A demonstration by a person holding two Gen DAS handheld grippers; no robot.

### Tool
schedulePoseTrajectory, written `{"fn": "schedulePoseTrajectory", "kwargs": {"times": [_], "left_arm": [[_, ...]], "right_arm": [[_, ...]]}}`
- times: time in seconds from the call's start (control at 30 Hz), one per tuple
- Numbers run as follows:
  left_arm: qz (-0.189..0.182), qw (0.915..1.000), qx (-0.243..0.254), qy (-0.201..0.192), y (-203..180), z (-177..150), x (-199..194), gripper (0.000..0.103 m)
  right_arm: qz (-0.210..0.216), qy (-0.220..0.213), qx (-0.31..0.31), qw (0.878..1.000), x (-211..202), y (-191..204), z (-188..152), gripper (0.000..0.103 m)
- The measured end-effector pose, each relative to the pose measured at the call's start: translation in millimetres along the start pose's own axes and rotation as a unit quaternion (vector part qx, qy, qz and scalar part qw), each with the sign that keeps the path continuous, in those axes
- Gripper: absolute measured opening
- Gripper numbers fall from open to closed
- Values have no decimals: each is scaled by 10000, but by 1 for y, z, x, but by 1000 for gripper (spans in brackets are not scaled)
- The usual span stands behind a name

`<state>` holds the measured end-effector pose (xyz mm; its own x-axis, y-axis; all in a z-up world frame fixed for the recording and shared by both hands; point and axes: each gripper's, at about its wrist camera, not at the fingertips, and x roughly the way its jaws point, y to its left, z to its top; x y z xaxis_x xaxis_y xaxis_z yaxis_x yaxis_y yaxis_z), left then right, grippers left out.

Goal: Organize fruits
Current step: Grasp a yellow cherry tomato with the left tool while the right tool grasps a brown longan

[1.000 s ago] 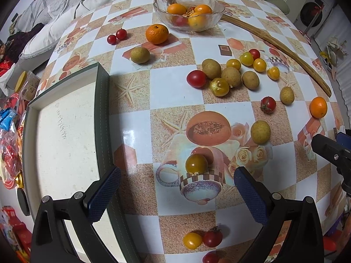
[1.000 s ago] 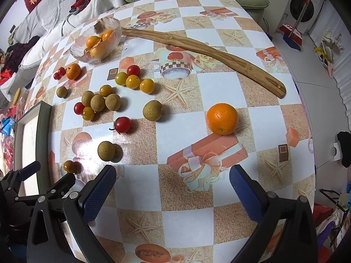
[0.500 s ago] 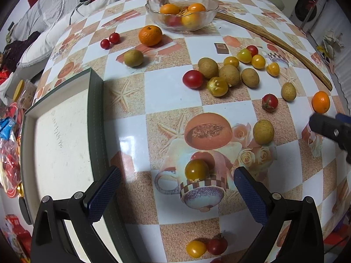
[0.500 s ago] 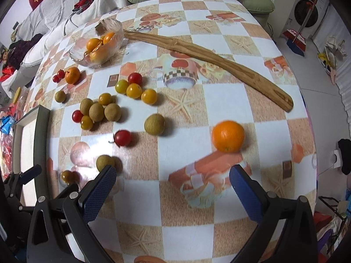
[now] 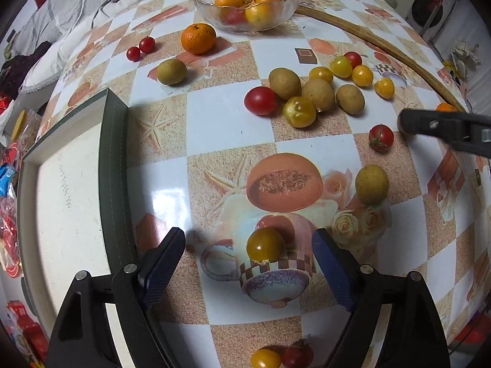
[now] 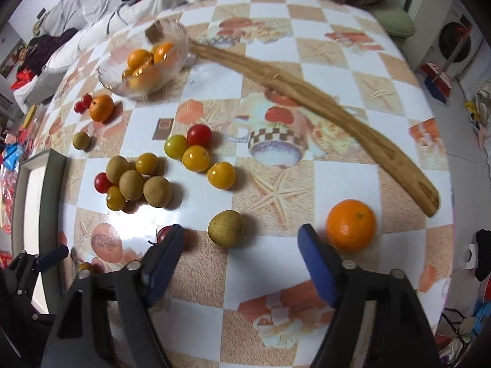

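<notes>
Fruit lies scattered on a patterned tablecloth. My left gripper (image 5: 248, 263) is open, its jaws on either side of a yellow-brown tomato (image 5: 265, 247). My right gripper (image 6: 242, 251) is open, with a brown longan (image 6: 226, 228) just ahead between its jaws and an orange (image 6: 350, 224) to its right. A cluster of longans and tomatoes (image 5: 310, 93) lies mid-table. A glass bowl (image 5: 276, 17) holding oranges stands at the far edge; it also shows in the right wrist view (image 6: 178, 35). A loose orange (image 5: 198, 38) sits near the bowl.
A white tray with a dark green rim (image 5: 113, 165) stands at the table's left. A long curved wooden stick (image 6: 307, 98) lies across the right side. A red tomato (image 5: 380, 137) and a longan (image 5: 371, 184) lie to my left gripper's right. Clutter surrounds the table.
Both grippers have moved forward over the table. The right gripper now has the longan between its jaws and its tip has come into the left wrist view.
</notes>
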<state>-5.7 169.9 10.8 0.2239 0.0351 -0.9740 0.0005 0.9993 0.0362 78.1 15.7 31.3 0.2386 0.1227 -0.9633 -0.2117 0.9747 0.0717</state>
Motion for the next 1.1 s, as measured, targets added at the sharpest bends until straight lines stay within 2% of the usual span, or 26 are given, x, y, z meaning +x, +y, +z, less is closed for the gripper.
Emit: {"fn": "schedulePoseTrajectory", "kwargs": {"times": [0.07,0.1,0.13,0.2,0.27,0.3,0.37,0.43,0.53,0.63,0.8,1.1], "left_arm": [[-5,10000,18,-13,-1,0,0,87],[-8,10000,21,-21,-1,1,0,87],[-12,10000,20,-29,-2,1,0,87],[-91,9999,-12,-54,-5,3,1,80],[-181,9998,-22,-79,-8,1,-2,72],[-225,9997,5,-107,-10,1,-3,63],[-315,9993,83,-200,-15,-1,-7,37],[-440,9987,108,-226,-16,-1,-9,26],[-711,9973,-21,-188,-9,0,-11,21],[-867,9961,-94,-138,-2,1,-13,21],[-1014,9947,-87,-171,5,-1,-22,21],[-1088,9932,-257,-320,27,-11,-46,21]], "right_arm": [[54,91,-50,9999,8,1,0,65],[48,137,-82,9999,11,2,-1,65],[22,62,-177,9998,9,6,-1,61],[-23,49,-320,9995,9,11,-2,53],[-23,1,-316,9995,7,10,-2,28],[68,13,-206,9998,6,7,-2,28],[172,-2,-2,9999,4,1,-4,28],[219,-66,89,9997,0,-2,-6,28],[327,-116,158,9993,-8,-3,-12,28],[454,-133,281,9985,-14,-4,-20,28],[606,-136,485,9969,-22,0,-32,28],[727,-188,399,9964,-39,25,-37,28]]}}
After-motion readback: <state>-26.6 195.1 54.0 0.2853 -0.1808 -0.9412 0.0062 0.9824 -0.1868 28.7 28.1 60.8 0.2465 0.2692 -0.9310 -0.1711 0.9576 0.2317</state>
